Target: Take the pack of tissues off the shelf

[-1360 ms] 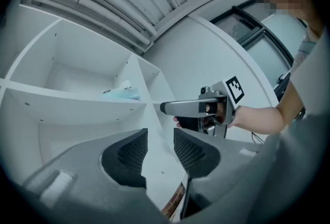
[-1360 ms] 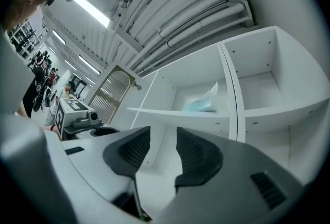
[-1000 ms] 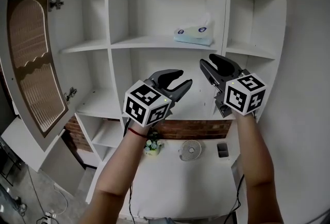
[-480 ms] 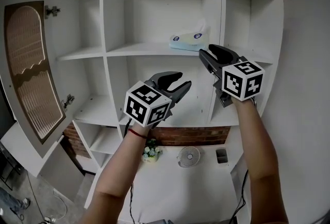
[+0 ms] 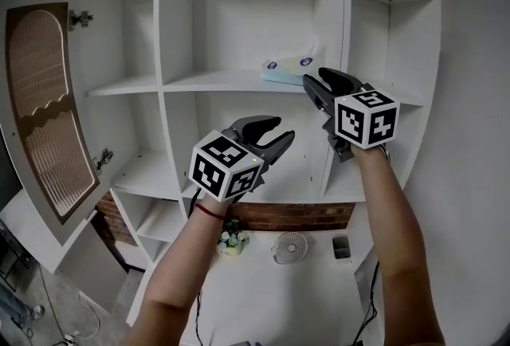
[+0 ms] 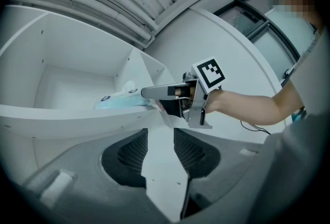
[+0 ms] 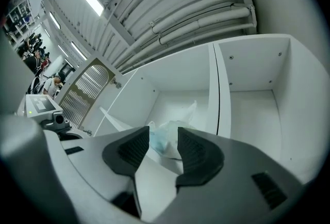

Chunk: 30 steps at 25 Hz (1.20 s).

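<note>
The pack of tissues [image 5: 287,67], pale blue with a white tissue sticking up, lies on the middle shelf [image 5: 215,81] of the white cabinet, near the right divider. My right gripper [image 5: 317,80] is open just below and in front of the pack, at the shelf's front edge. In the right gripper view the pack [image 7: 166,134] shows in the gap of that gripper [image 7: 163,146], apart from it. My left gripper [image 5: 277,127] hangs open and empty lower down. The left gripper view shows the pack [image 6: 119,100] above its open gripper [image 6: 161,141].
A cabinet door [image 5: 46,105] with a cane panel stands open at the left. An upright divider [image 5: 333,33] rises right beside the pack. Below the shelves a white desk [image 5: 263,288] carries a small fan [image 5: 290,245] and a flower pot [image 5: 230,239].
My right gripper has risen and moved in toward the tissue pack, now reaching the shelf edge. The left gripper has stayed almost where it was.
</note>
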Available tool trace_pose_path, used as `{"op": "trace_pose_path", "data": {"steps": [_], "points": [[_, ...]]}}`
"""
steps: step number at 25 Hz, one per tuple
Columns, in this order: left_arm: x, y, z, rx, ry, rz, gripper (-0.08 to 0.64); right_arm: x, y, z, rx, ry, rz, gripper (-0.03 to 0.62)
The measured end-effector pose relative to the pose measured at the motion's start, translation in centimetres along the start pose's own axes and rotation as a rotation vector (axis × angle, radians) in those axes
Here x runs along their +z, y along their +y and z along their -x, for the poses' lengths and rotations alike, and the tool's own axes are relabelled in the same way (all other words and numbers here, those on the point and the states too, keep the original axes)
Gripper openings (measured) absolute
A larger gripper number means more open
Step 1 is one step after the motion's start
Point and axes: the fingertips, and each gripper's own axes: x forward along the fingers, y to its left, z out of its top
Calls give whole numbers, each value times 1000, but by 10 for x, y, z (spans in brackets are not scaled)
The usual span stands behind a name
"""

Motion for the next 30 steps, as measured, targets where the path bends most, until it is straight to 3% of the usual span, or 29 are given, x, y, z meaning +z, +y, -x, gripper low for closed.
{"op": "trace_pose_path", "data": {"steps": [8, 12, 18, 30], "points": [[0, 2, -1, 5, -4, 2, 144, -3, 2, -9, -6, 26, 56, 167], [-2, 2, -3, 10, -7, 8, 144, -4, 2, -11, -13, 41, 80, 99], [-9, 4, -1, 15, -2, 22, 144, -2, 1, -8, -23, 30, 60, 54], [-8, -3, 8, 24, -16, 33, 144, 12, 6, 14, -24, -58, -10, 38]]}}
